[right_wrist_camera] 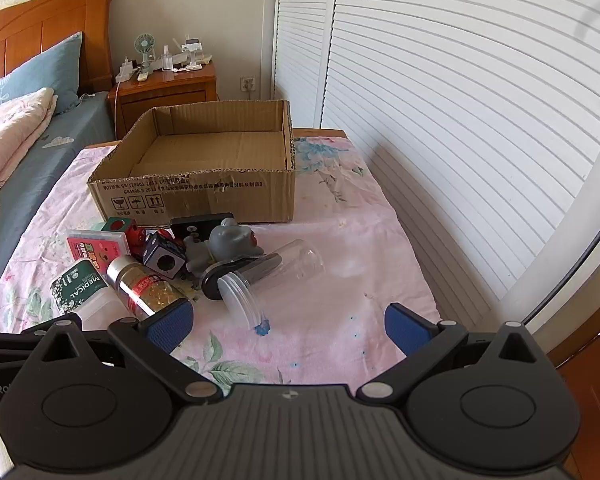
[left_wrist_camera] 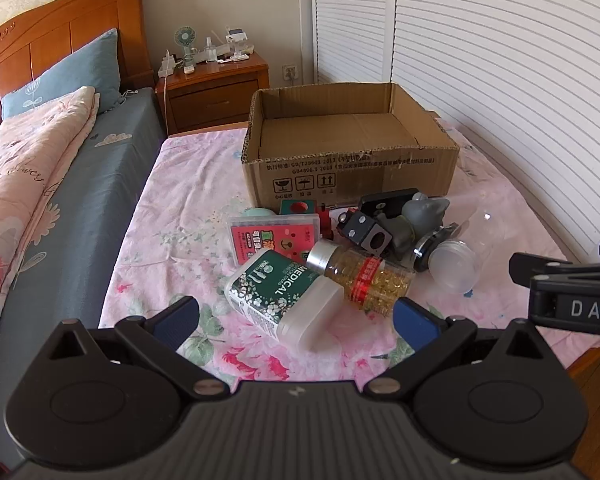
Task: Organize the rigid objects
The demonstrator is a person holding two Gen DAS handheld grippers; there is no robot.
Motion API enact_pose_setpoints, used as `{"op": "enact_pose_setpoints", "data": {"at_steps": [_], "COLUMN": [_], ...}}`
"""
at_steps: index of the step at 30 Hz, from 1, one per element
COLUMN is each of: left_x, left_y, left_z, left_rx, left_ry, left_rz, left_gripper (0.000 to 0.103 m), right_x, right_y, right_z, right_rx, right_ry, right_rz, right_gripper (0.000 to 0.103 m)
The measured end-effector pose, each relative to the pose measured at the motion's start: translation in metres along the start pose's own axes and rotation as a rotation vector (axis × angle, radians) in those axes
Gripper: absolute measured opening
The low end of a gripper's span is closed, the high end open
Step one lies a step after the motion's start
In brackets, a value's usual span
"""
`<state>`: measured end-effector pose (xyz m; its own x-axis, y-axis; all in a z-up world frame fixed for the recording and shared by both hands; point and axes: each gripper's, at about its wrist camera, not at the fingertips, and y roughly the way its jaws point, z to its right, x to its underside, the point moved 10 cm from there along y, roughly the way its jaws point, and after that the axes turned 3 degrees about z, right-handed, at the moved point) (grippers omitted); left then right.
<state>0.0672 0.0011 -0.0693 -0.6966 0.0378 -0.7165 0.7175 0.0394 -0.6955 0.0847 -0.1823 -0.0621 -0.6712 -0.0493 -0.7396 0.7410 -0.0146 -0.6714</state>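
A pile of small objects lies on the floral cloth in front of an empty cardboard box [left_wrist_camera: 352, 160] [right_wrist_camera: 204, 184]. Nearest are a green MEDICAL bottle [left_wrist_camera: 284, 292] [right_wrist_camera: 78, 286] and a pill bottle with gold capsules [left_wrist_camera: 364, 276] [right_wrist_camera: 144, 286]. Behind lie a red flat case [left_wrist_camera: 276, 234], a black cube [left_wrist_camera: 370, 238] [right_wrist_camera: 164, 260], a grey toy [left_wrist_camera: 420, 216] [right_wrist_camera: 228, 244] and a clear jar on its side [left_wrist_camera: 456, 264] [right_wrist_camera: 268, 284]. My left gripper [left_wrist_camera: 296, 318] is open just short of the green bottle. My right gripper [right_wrist_camera: 290, 326] is open, empty, near the clear jar.
A bed with a blue sheet and pink quilt [left_wrist_camera: 40, 184] lies to the left. A wooden nightstand [left_wrist_camera: 216, 88] stands behind. White louvred doors [right_wrist_camera: 460, 100] run along the right. The right gripper's body [left_wrist_camera: 572, 292] shows at the left wrist view's right edge.
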Motion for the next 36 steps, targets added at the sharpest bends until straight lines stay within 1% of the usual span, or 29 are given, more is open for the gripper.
{"op": "enact_pose_setpoints", "data": {"at_steps": [36], "left_x": [-0.0017], "left_y": [-0.0057], "left_z": [-0.0006], "left_rx": [0.006], "left_ry": [-0.004], "left_rz": [0.010], "left_gripper": [0.102], "right_x": [-0.0030], "right_y": [-0.0042], "right_z": [0.0024], "right_rx": [0.009], "right_ry": [-0.002], "right_rz": [0.012], "right_gripper": [0.103]}}
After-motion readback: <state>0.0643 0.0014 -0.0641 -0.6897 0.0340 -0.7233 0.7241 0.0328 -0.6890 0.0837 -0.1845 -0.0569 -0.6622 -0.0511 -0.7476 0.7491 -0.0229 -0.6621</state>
